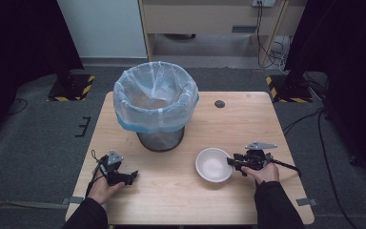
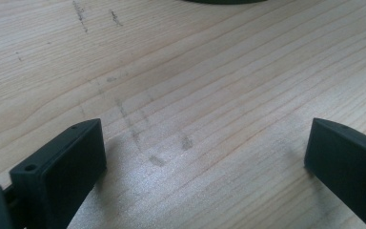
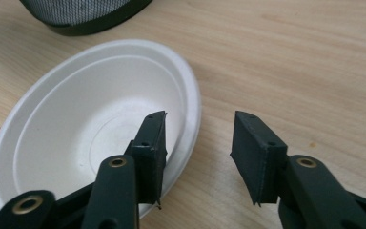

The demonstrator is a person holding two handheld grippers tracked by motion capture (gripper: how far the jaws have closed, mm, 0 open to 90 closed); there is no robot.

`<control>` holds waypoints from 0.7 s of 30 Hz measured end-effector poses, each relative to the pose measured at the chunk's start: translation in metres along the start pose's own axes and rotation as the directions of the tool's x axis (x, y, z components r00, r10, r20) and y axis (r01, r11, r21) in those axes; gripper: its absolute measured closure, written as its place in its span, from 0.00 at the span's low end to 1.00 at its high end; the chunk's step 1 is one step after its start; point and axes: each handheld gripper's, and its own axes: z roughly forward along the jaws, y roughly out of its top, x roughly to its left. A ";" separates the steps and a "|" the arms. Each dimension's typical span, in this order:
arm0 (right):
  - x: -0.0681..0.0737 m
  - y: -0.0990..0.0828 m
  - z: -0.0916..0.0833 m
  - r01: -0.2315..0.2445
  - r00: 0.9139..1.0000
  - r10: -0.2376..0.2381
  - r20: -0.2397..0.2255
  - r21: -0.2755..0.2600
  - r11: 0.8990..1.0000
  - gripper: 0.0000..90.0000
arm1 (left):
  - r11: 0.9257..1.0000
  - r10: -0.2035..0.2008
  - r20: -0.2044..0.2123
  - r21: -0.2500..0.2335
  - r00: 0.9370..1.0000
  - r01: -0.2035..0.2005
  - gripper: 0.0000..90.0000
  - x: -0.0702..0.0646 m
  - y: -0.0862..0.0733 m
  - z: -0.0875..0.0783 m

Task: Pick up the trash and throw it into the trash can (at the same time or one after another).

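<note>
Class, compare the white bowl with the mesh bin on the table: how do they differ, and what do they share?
The white bowl is low, shallow and unlined; the mesh bin is tall, dark and lined with a pale blue bag. The right gripper has one jaw inside the bowl's rim and one outside; nothing touches the bin. Both stand upright, open-topped, on the table.

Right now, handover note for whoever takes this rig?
Right gripper: open, straddling the near rim of the white bowl, one jaw inside, one outside; pads not pressing yet.
Left gripper: open, nothing between the jaws, resting low over bare table.
Bowl: empty, upright on the table, in front of the lined bin.
Done: right gripper lined up on the rim.
Left: close and lift; likely goes to the bin.
</note>
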 end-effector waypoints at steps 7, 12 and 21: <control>0.002 -0.002 0.003 0.001 1.000 0.000 -0.016 0.048 0.999 0.79 | 1.000 0.000 0.000 0.000 1.000 0.000 0.00 0.000 0.000 0.000; 0.004 0.000 0.001 0.000 0.999 0.001 -0.033 0.043 0.999 0.87 | 1.000 0.000 0.000 0.000 1.000 0.000 0.00 0.000 0.000 0.000; 0.009 0.008 -0.008 -0.002 0.999 0.002 -0.047 -0.003 1.000 0.93 | 1.000 0.000 0.000 0.000 1.000 0.000 0.00 0.000 0.000 0.000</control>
